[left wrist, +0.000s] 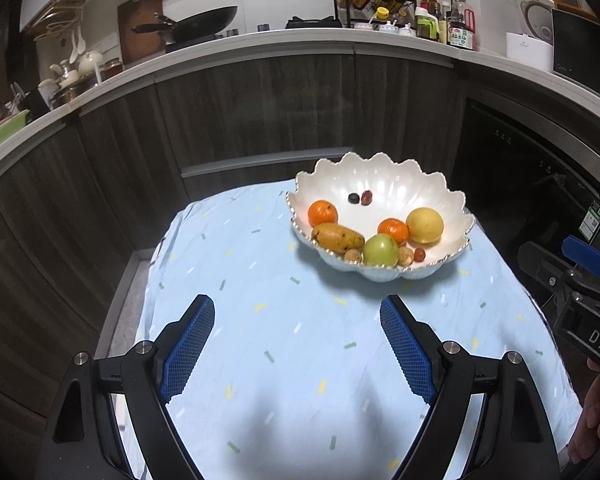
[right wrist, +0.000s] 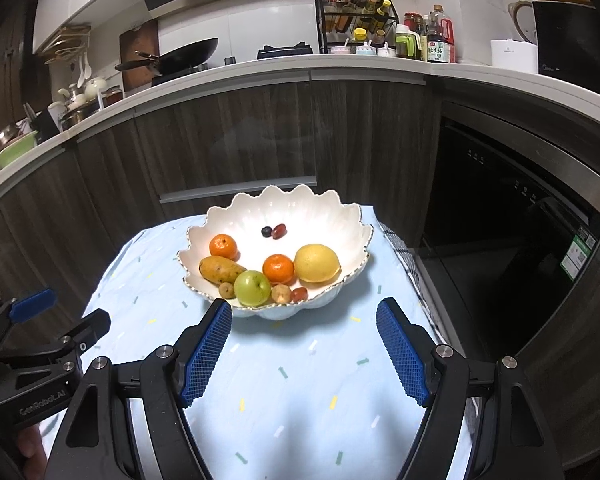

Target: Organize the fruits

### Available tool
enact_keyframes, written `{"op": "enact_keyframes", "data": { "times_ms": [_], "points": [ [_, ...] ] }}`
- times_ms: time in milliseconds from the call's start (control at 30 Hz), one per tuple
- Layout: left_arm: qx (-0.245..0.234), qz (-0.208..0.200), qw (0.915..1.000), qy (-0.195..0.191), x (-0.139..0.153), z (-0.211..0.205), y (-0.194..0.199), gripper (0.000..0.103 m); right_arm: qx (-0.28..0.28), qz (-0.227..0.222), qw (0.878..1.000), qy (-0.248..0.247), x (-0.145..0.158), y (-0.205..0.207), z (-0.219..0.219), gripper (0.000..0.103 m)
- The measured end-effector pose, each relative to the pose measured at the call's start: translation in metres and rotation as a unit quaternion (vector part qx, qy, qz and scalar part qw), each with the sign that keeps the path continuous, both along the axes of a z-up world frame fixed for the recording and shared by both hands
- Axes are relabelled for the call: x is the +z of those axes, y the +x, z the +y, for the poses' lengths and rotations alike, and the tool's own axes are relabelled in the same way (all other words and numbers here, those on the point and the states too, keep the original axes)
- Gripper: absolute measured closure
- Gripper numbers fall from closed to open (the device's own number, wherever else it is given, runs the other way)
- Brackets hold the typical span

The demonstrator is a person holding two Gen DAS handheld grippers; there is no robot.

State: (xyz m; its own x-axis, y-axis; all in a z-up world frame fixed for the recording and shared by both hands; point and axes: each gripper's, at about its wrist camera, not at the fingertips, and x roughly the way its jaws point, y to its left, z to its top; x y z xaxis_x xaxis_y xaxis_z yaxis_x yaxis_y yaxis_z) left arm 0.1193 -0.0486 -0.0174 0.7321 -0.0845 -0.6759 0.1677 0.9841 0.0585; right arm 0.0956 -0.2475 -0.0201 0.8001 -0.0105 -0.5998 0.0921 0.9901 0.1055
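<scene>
In the left wrist view, the left gripper point(left wrist: 297, 320) was spread wide with nothing between its blue pads, hovering above the surface point(left wrist: 260, 280) covered in a pale blue cloth. Ahead and to the right sat the scalloped white bowl point(left wrist: 384, 176), holding two oranges point(left wrist: 322, 213), a mango point(left wrist: 337, 237), a green apple point(left wrist: 381, 249), a yellow pear point(left wrist: 425, 225) and a few small fruits.

In the right wrist view, the right gripper point(right wrist: 304, 316) was likewise wide open and empty, its left pad near the bowl's point(right wrist: 284, 208) front rim. The green apple point(right wrist: 253, 288) lay nearest, the mango point(right wrist: 220, 269) left of it, the pear point(right wrist: 317, 263) to the right.
</scene>
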Motion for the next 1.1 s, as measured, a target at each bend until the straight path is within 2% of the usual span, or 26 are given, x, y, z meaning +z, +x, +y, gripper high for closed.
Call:
{"op": "enact_keyframes", "data": {
  "times_ms": [333, 533, 800, 1100],
  "points": [
    [0.025, 0.005, 0.9996, 0.011, -0.012, 0.014, -0.028, 0.018, 0.001, 0.004, 1.0, 0.002, -0.011, -0.019, 0.009, 0.027],
    [0.039, 0.008, 0.9992, 0.004, -0.018, 0.023, -0.043, 0.018, 0.005, 0.006, 1.0, -0.001, -0.021, -0.033, 0.017, 0.027],
    [0.047, 0.009, 0.9988, 0.009, -0.023, 0.028, -0.061, 0.018, -0.001, -0.003, 1.0, -0.006, -0.021, -0.05, 0.02, 0.027],
    [0.055, -0.013, 0.9983, 0.016, -0.018, 0.032, -0.083, 0.018, 0.0, -0.019, 1.0, -0.008, -0.016, -0.073, 0.021, 0.027]
  ]
}}
